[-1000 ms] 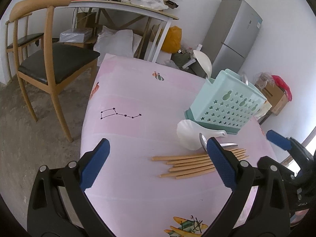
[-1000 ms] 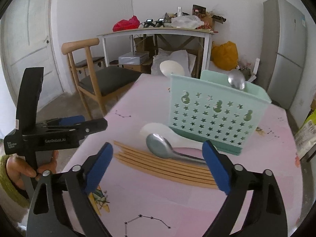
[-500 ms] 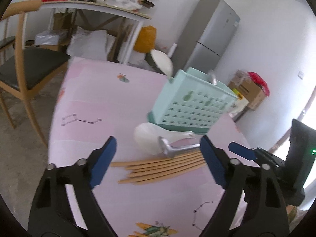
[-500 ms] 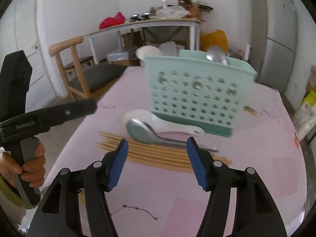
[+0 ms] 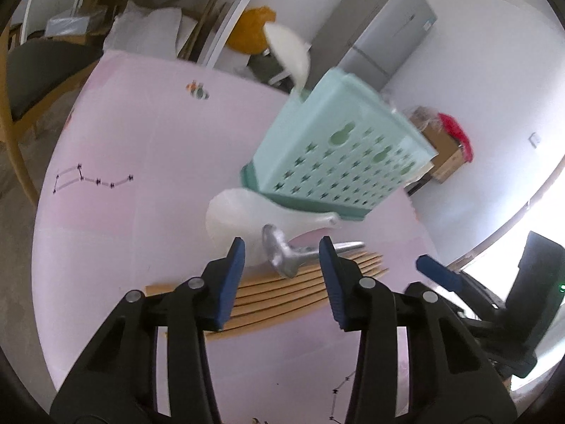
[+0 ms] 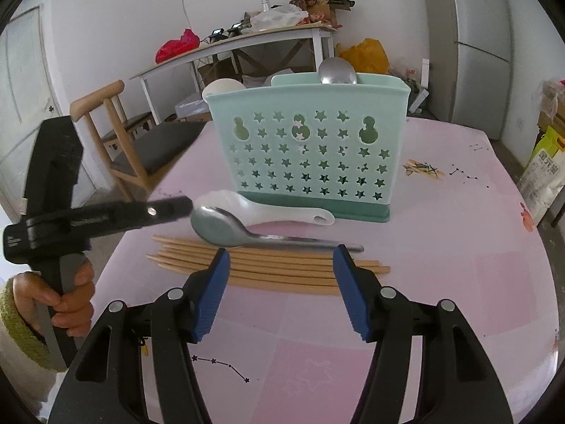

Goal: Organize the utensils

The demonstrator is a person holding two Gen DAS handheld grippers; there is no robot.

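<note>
Left claw [image 5: 280,259]: jaws just narrowed, apart, gripping nothing. Right claw [image 6: 280,266]: apart, empty. Metal spoon [image 6: 226,229] lies across chopsticks [image 6: 268,270] on counter [image 6: 459,247], beside the holder [image 6: 307,155].

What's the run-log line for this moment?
left gripper: fingers closing around metal spoon, no contact | right gripper: open above chopsticks | holder: upright

plastic, metal and wood on a smooth pink desk
the holder [image 6: 307,148] is matt mint plastic with star cut-outs; the white spoon [image 6: 261,208] is glossy plastic, the metal spoon [image 6: 226,229] dull brushed steel; the chopsticks [image 6: 268,268] are plain matt wood; the desk [image 6: 459,265] cover looks smooth with a faint sheen
</note>
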